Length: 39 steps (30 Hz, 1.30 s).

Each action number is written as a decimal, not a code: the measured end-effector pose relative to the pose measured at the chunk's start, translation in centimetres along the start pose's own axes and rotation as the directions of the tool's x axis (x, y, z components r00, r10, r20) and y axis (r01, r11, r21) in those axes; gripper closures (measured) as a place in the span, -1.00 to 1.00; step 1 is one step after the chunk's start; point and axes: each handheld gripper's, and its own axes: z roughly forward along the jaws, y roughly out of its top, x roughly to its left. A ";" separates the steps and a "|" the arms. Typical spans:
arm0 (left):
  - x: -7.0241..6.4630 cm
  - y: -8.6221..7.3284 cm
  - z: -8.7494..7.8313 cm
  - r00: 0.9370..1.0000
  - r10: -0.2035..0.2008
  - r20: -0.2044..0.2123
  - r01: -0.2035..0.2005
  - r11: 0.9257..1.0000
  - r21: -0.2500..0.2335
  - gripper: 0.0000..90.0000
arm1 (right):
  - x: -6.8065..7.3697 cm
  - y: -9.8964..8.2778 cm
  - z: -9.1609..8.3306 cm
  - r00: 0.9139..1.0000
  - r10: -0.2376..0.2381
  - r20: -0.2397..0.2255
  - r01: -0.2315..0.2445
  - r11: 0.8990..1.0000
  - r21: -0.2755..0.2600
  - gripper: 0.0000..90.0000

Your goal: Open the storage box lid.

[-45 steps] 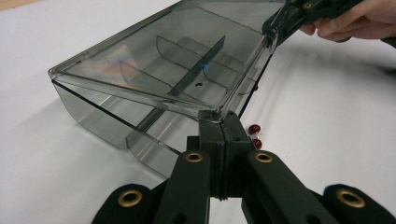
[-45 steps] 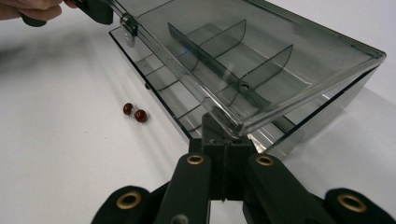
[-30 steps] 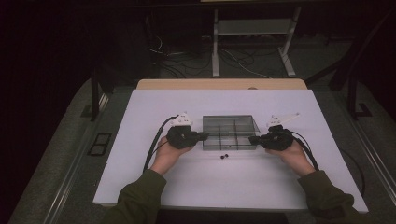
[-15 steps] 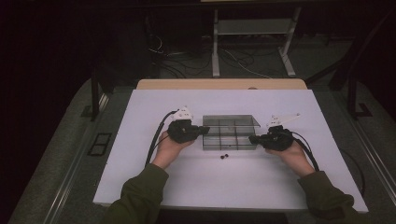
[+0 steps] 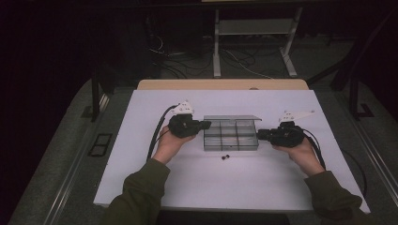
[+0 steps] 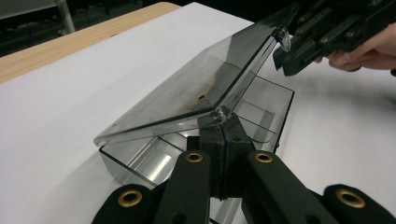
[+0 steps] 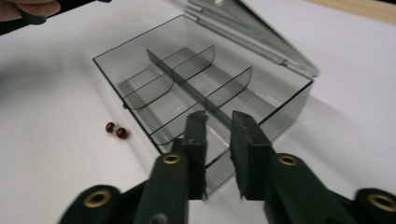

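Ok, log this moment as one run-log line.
left gripper: shut on lid corner | right gripper: jaws just opening, astride box wall | lid: half raised | two beads: on table

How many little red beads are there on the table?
2 beads: one red bead and a second bead lie touching on the white table, just outside the front wall of the clear box. More may be hidden.

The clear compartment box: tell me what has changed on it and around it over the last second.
The lid of the compartment box has swung up and now stands half open. The left gripper is shut on the lid's front edge. The right gripper has just been opening its jaws, which straddle the box's side wall without pressing it. The box, the two small dark red beads and the white table stayed put.
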 end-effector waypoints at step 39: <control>0.5 0.4 -0.2 1.000 -0.008 0.012 0.008 1.000 -0.021 0.87 | -2.2 5.7 0.5 0.984 -0.145 -0.107 0.137 0.988 -0.076 0.12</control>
